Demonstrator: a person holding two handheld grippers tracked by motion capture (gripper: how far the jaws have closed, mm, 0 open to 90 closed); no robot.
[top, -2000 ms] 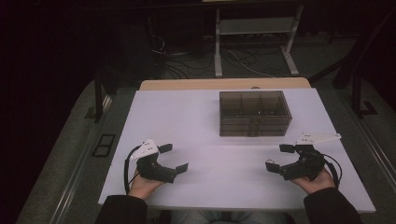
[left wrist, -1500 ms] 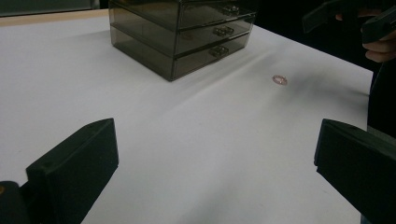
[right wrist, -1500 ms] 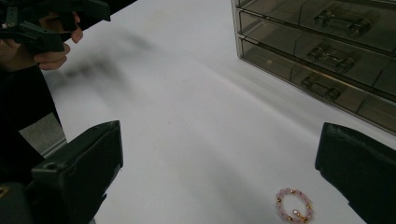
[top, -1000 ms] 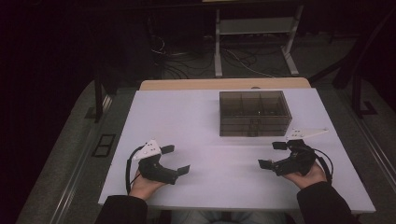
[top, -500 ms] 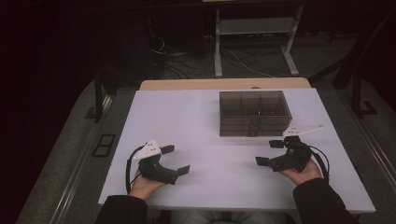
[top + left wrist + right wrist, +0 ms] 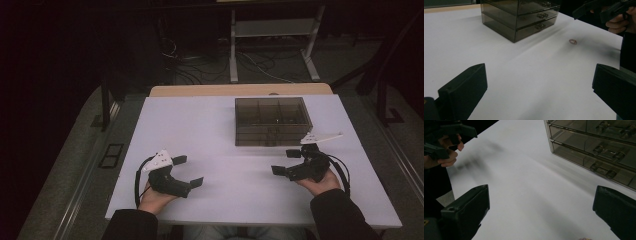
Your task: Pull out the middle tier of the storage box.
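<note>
Holding the left gripper point(image 6: 189, 170) in the left hand point(image 6: 155, 195) low over the near left part of the white table point(image 6: 200, 125), with the jaws spread wide apart and clamping nothing. Pointing it forward and to the right across the bare tabletop.

Holding the right gripper point(image 6: 285, 162) in the right hand point(image 6: 320, 182) at the near right of the table, likewise with the jaws well apart and gripping nothing. Aiming it leftward, toward the middle of the table.

Showing, in the left gripper view, a small ring point(image 6: 573, 41) lying flat on the table, well beyond the left jaws and close under the right gripper. Catching the same ring, in the right gripper view, at the very bottom edge, between the two open jaws and nearer the right-hand one, touching neither as far as can be told.

Standing farther back, right of centre, a smoky see-through drawer box point(image 6: 272, 120), with its drawers closed and its front facing the person, just beyond the right gripper and apart from it.
</note>
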